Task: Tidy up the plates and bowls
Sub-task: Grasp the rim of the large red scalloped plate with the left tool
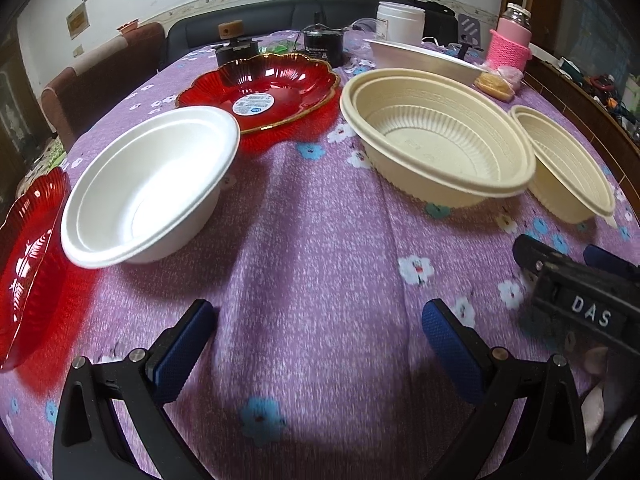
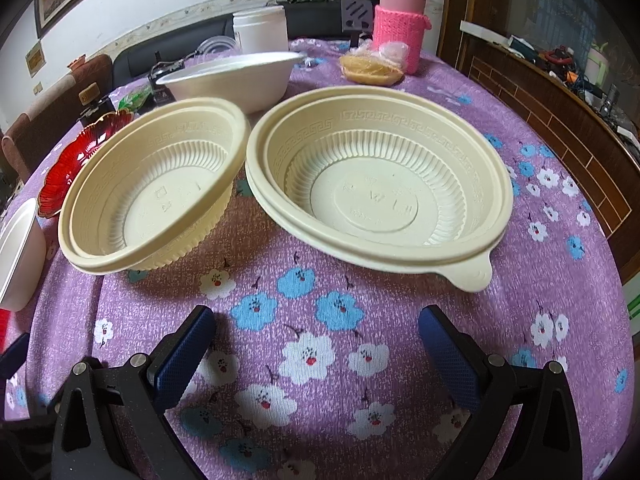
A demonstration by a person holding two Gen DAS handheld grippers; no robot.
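My left gripper (image 1: 318,320) is open and empty above the purple flowered cloth. Ahead to its left sits a white bowl (image 1: 152,184), with a red glass plate (image 1: 272,88) carrying a sticker behind it and a second red plate (image 1: 28,264) at the left edge. Two cream ribbed bowls (image 1: 436,140) (image 1: 564,160) stand to the right. My right gripper (image 2: 316,320) is also open and empty, low over the cloth in front of those cream bowls (image 2: 156,188) (image 2: 380,176). Another white bowl (image 2: 236,76) rests behind them. The right gripper (image 1: 568,256) shows at the right of the left wrist view.
At the back of the table stand a pink flask (image 2: 400,28) in a knitted sleeve, a white jar (image 2: 260,28), bagged snacks (image 2: 372,66) and dark gadgets (image 1: 322,46). A wooden ledge (image 2: 560,128) runs along the right; chairs (image 1: 100,76) and a dark sofa stand beyond.
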